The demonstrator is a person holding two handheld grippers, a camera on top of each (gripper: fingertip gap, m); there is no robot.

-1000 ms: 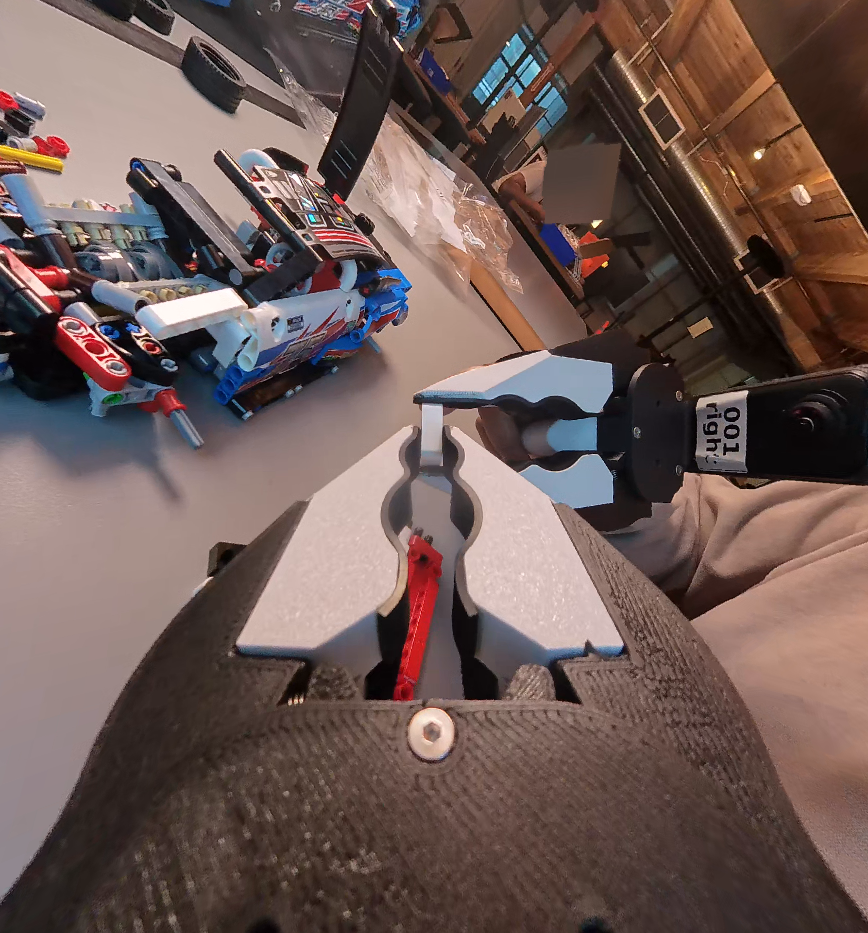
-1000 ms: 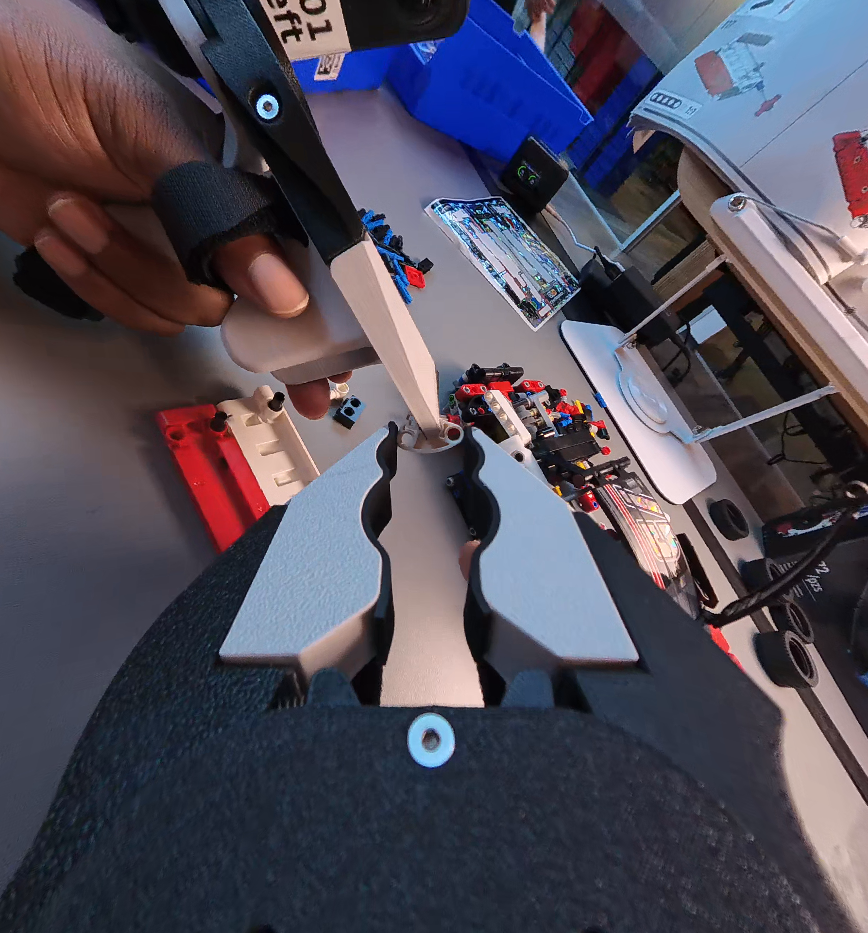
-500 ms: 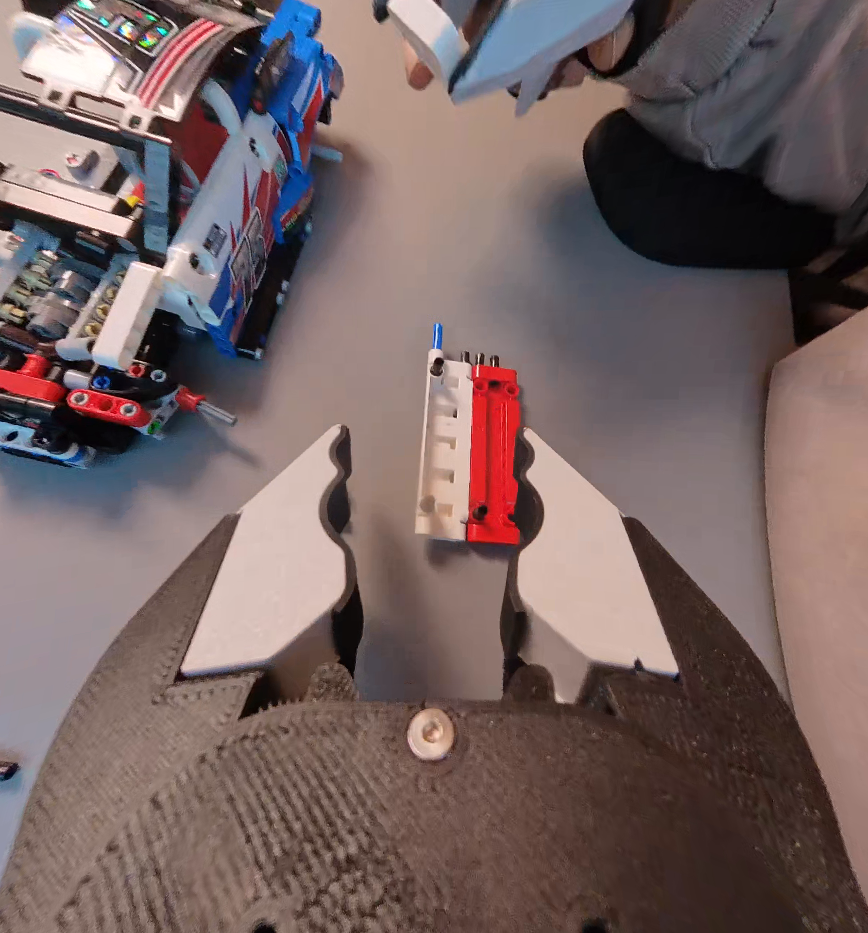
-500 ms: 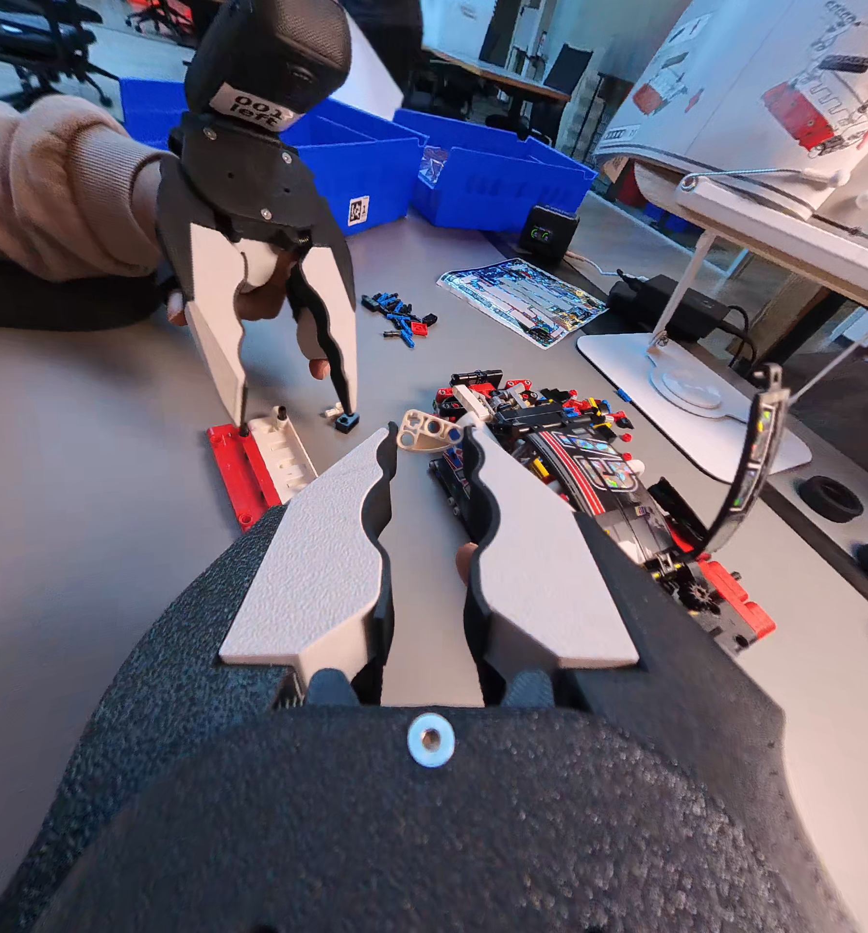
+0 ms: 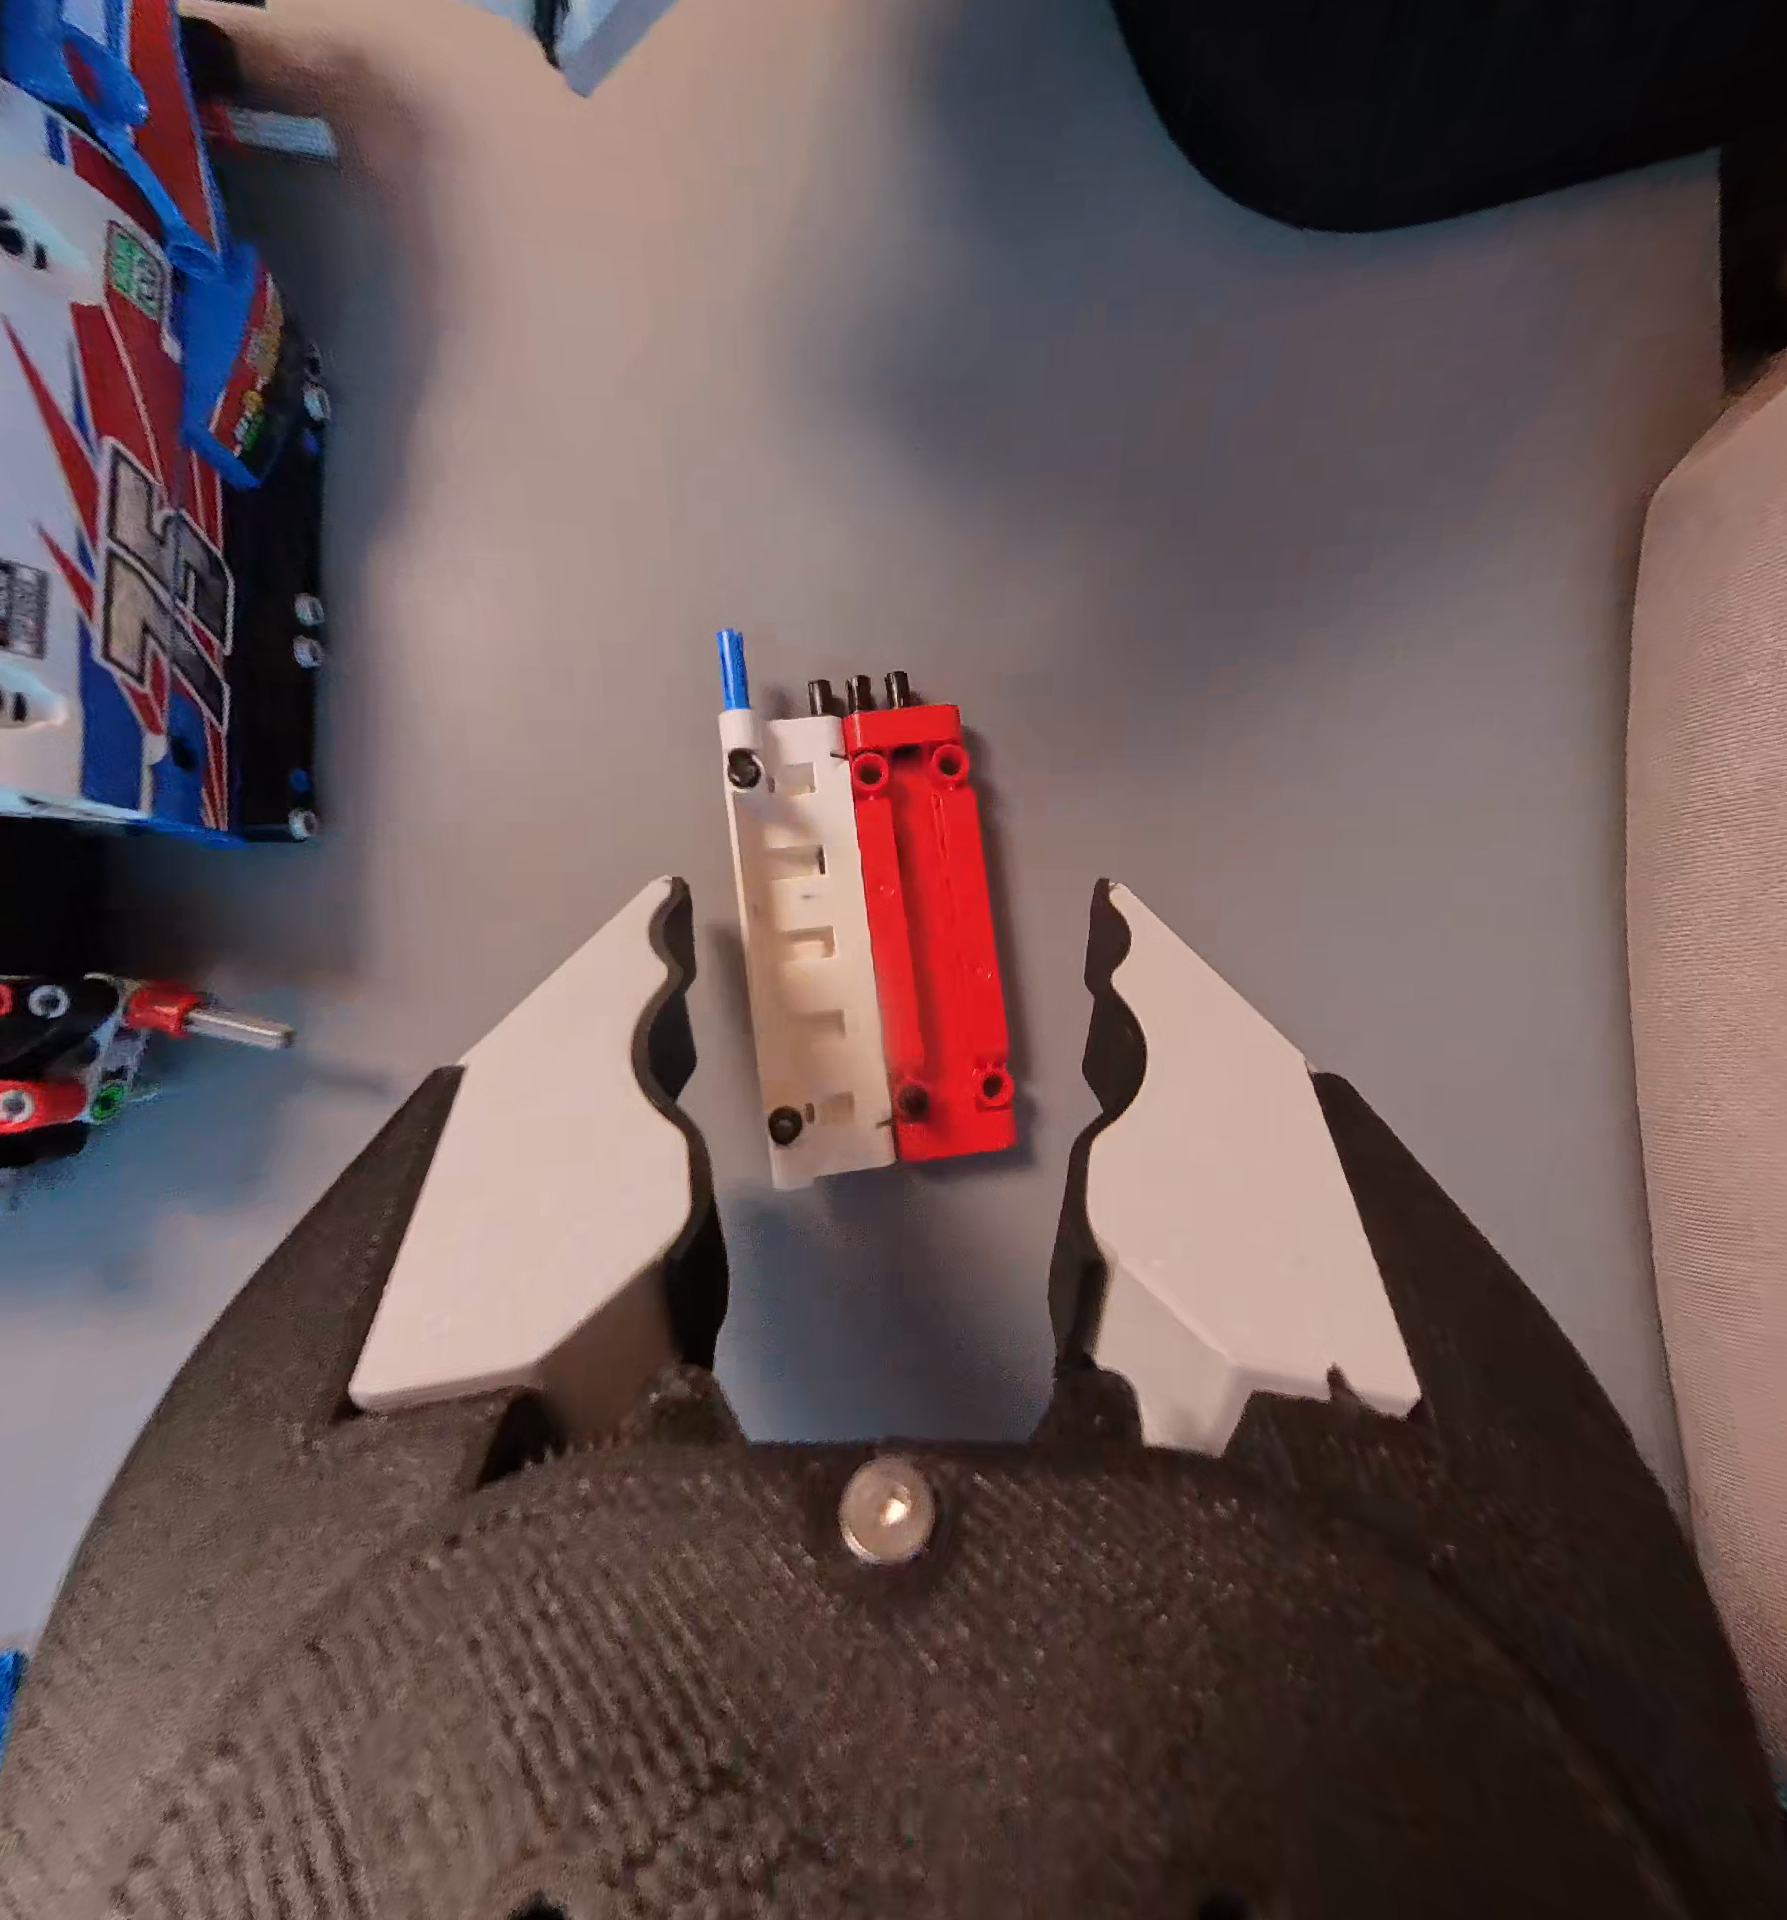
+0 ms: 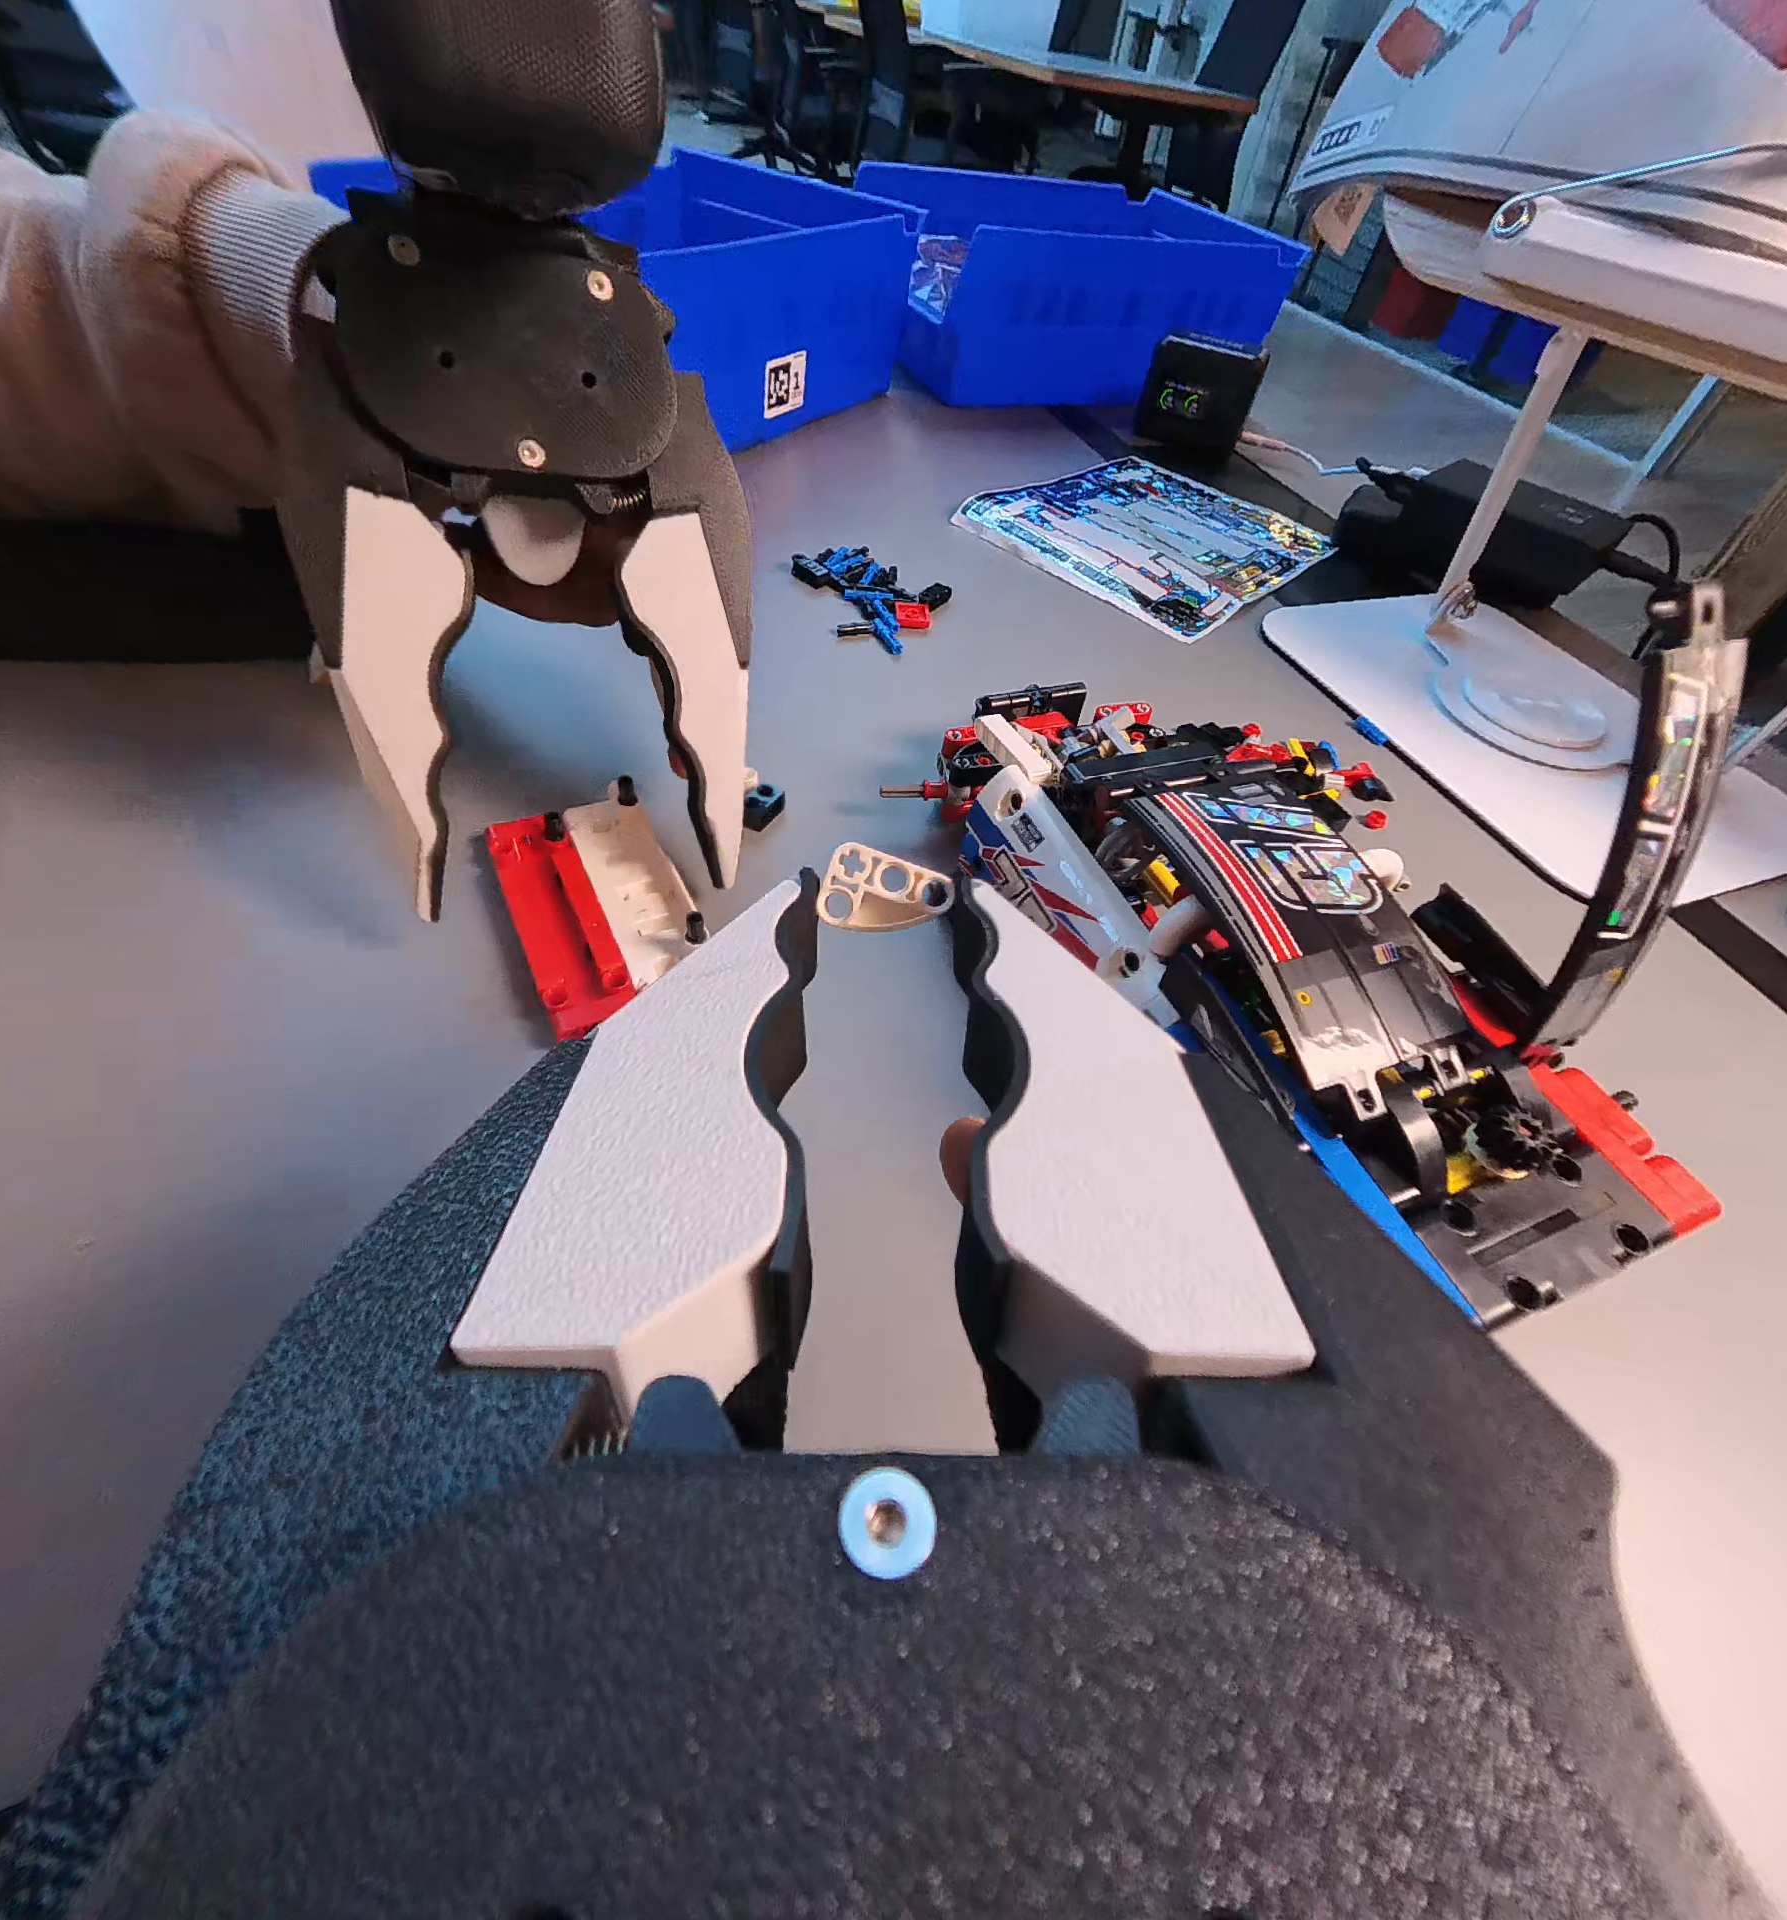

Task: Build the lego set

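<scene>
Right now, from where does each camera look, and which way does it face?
Left wrist view: on the left gripper, facing straight down at the red and white panel assembly on the table; jaws open.
Right wrist view: on the right gripper, facing forward over the table at the car model, gripping a small white piece.
Shared: the panel assembly; the left gripper.

Dim, cool indoor light on the grey worktop (image 5: 1232,499); soft shadows beneath the red and white piece (image 5: 873,925). Motion blur along the left edge over the car model (image 5: 110,468). Strong wide-angle bending at all frame edges. Sharper, brighter right wrist view.
</scene>
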